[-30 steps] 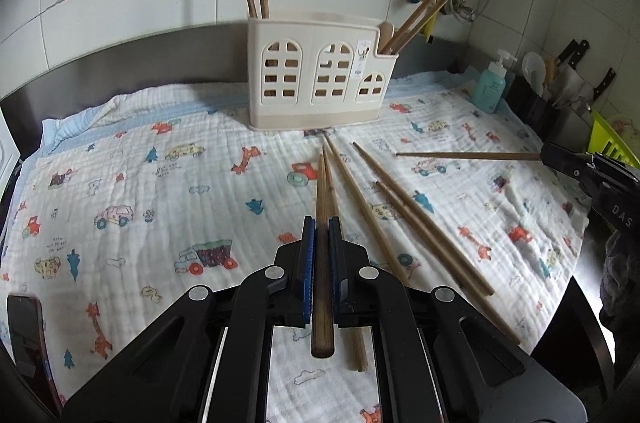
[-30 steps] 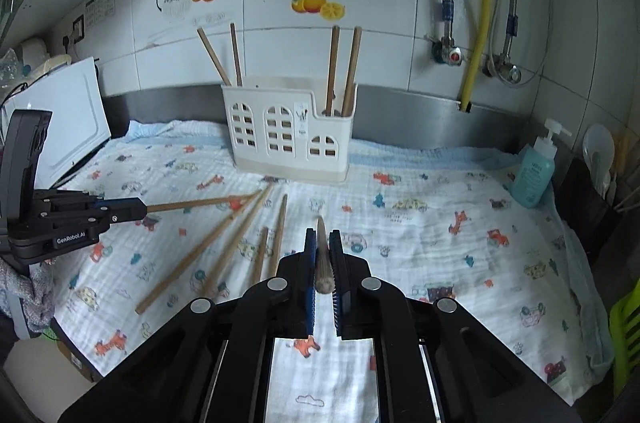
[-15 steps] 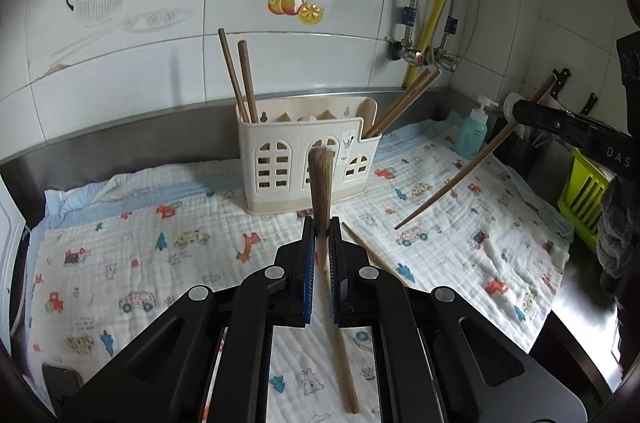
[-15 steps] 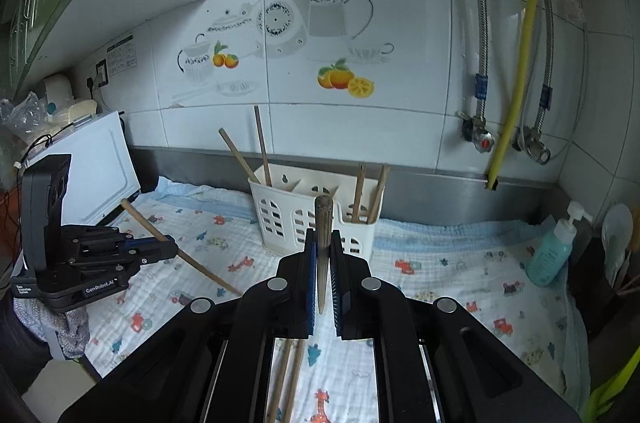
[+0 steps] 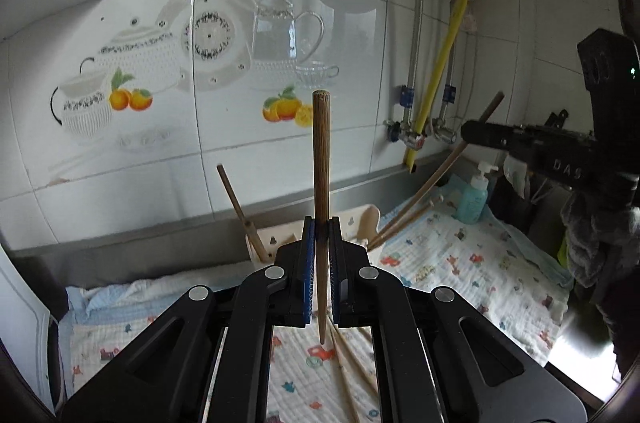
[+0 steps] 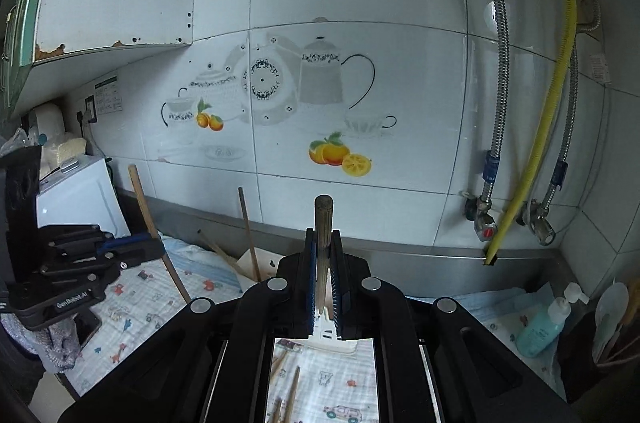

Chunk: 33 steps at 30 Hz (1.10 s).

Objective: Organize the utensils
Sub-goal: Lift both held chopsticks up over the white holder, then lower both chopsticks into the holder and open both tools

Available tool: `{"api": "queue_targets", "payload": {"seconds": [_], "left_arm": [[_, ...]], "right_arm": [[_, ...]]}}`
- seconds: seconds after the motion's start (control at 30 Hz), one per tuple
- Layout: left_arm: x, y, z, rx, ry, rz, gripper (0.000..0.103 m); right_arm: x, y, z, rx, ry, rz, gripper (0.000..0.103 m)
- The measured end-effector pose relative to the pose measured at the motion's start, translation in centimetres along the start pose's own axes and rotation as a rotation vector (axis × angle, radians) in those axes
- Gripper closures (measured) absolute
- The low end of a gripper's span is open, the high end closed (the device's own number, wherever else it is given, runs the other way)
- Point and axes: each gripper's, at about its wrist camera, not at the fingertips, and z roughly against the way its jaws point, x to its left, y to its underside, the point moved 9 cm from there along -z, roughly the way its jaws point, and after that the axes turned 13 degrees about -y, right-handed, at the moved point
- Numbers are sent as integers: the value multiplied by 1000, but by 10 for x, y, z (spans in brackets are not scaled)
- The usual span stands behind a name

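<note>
1. Gripping a chopstick (image 5: pixel 321 163) upright at frame center, the left tongs (image 5: pixel 321 235) are clenched on it in the left wrist view, its tip hanging above the printed cloth (image 5: pixel 472 263) on the tabletop. The cream holder (image 5: pixel 280 237) sits just behind the tongs, mostly hidden. At right, the right tongs (image 5: pixel 466 134) carry a slanted chopstick (image 5: pixel 436 179).

2. In the right wrist view, the right tongs (image 6: pixel 322 243) are clamped on their own chopstick (image 6: pixel 323 223) at lower center, above the holder (image 6: pixel 256 263). The left tongs (image 6: pixel 160 250) appear at left.

3. Risk, as I judge it: both sticks converge on one holder, so they could collide, or a tip could catch the rim and slip.
</note>
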Motion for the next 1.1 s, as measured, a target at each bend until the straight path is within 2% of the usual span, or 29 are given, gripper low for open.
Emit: {"api": "queue_targets", "payload": {"seconds": [0.2, 0.3, 0.4, 0.63, 0.9, 1.1], "left_arm": [[13, -50, -13, -62, -22, 54, 98], [21, -64, -22, -89, -53, 72, 98], [25, -71, -37, -92, -75, 91, 98], [34, -56, -76, -63, -139, 108, 98], [32, -21, -107, 44, -119, 104, 97], [30, -12, -110, 63, -115, 98, 97]], "right_arm": [[-18, -6, -19, 7, 36, -15, 97], [-26, -11, -19, -12, 42, -25, 97], [-31, -8, -27, 8, 51, -23, 97], [-33, 13, -49, 65, 40, -27, 97], [-33, 34, -67, 123, 28, -33, 96], [-37, 43, -72, 142, 29, -51, 96]]}}
